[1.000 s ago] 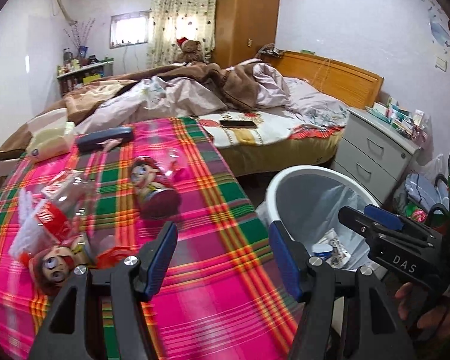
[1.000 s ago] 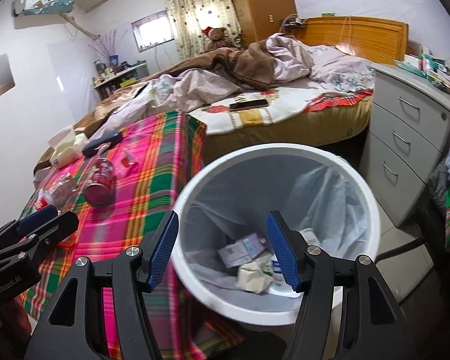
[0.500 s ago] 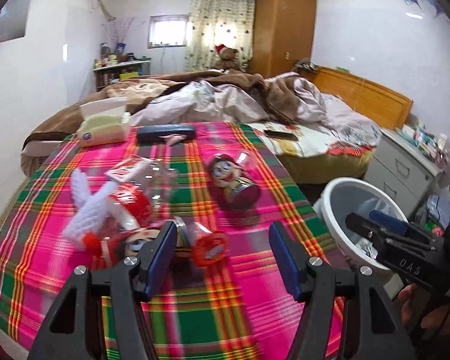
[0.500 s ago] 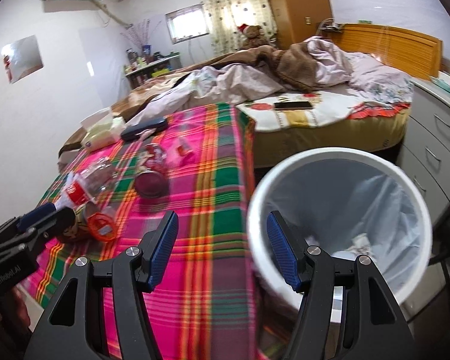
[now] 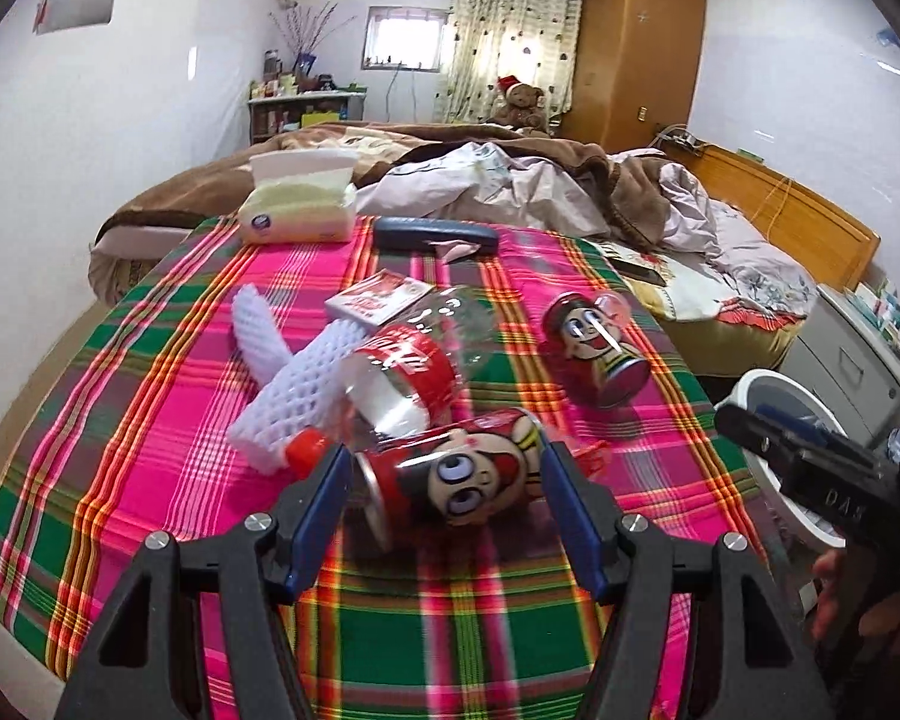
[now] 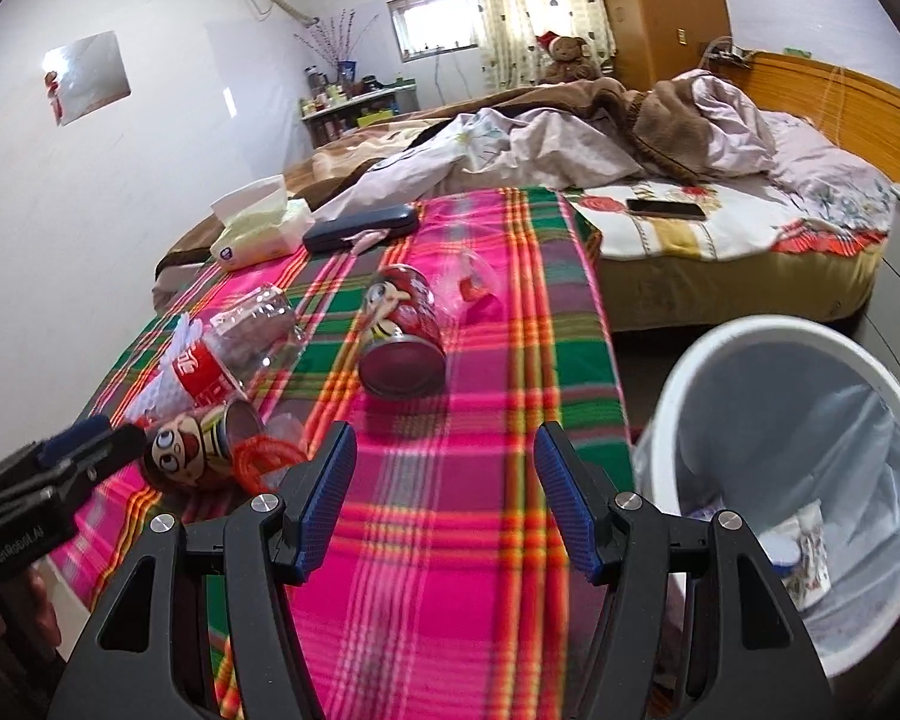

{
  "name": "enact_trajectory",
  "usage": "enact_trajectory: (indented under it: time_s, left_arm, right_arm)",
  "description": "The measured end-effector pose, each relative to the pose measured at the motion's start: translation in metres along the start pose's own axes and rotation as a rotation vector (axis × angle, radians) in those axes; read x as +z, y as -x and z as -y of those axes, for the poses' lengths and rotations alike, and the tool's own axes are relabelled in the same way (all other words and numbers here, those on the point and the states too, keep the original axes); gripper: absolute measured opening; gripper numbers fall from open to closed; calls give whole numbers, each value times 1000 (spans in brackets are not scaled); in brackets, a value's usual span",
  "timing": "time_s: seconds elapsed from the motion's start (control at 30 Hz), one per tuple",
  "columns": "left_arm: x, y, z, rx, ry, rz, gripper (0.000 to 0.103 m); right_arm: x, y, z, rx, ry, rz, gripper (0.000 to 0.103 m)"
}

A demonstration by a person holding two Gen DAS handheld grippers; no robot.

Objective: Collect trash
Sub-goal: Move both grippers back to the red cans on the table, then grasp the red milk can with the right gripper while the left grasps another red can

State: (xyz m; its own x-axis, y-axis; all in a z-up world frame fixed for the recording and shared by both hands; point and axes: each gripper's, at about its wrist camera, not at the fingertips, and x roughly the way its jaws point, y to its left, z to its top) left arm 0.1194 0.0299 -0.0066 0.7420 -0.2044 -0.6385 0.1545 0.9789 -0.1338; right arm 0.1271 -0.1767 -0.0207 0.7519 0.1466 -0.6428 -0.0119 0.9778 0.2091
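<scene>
My left gripper (image 5: 447,495) gaped around the near cartoon can (image 5: 450,483); my right gripper (image 6: 444,489) hung open, bin (image 6: 690,372) to its right

The trash bin (image 5: 810,414) is largely hidden behind the right gripper (image 5: 810,444) in the left wrist view, and its contents (image 6: 801,546) are too small to identify in the right. Items on the far shelf (image 6: 354,99) are too small to tell.

left claw (image 5: 444,504) | moved from bin to straddle cartoon can (image 5: 456,480)
</scene>
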Motion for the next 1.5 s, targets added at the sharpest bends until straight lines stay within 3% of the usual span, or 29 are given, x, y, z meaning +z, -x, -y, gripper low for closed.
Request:
enact_trajectory:
  time_s: [0.33,0.53,1.1,1.5]
  left_arm:
    - [9,-22,-8,-21,-22,-38,72]
    - [17,-31,-7,-47,-78,-47,74]
    - [13,-56,10,-149,-271,-188,76]
    - [16,-70,13,-109,-268,-215,76]
  right_arm:
    - [35,-36,-10,24,34,-24,63]
    - [44,-58,-15,43,61,-66,64]
    - [54,-99,-30,28,153,-196,64]
    - [52,-106,-31,21,161,-221,64]
